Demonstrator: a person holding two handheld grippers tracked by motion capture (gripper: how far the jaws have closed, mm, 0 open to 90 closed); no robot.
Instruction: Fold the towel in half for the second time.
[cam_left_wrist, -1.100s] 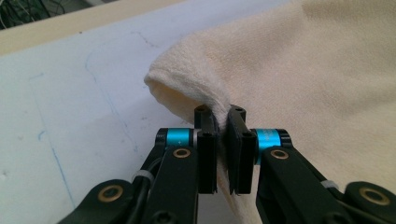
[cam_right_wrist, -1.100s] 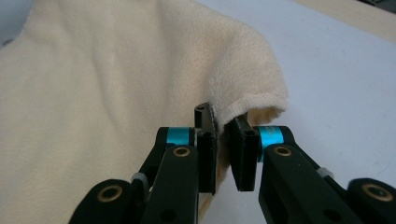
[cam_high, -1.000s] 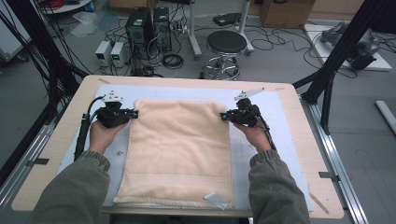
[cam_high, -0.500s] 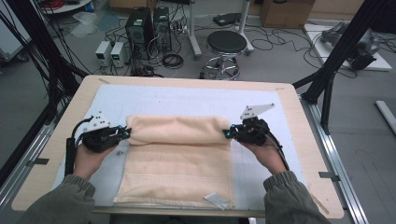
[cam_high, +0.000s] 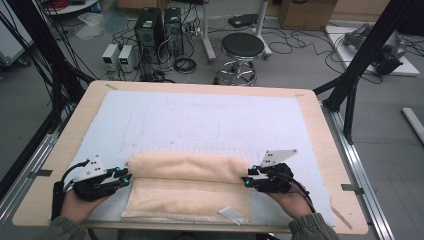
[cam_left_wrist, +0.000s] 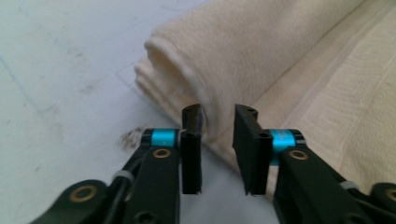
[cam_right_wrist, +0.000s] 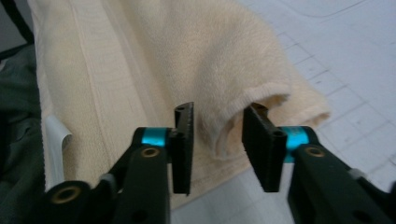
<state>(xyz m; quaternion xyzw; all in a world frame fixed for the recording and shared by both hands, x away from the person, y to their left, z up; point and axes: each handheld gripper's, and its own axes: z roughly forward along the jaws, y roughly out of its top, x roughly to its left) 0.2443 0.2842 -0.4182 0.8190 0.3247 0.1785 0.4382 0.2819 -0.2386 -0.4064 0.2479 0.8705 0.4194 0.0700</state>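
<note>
One white label (cam_high: 231, 214) on the towel (cam_high: 190, 187); high view

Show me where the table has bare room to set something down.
The white mat lies bare from the folded towel to the table's far edge. Narrow strips flank the towel, crowded by the left gripper and right gripper.

No text, label, brand, number or sign can be read in any of the views. A small white tag (cam_high: 231, 215) is sewn to the near edge of the towel (cam_high: 190, 197), but whatever is printed on it is too small to be made out. Faint ruled lines are drawn on the pale mat (cam_high: 200, 120) that covers the table, and no figures can be made out beside them.
</note>
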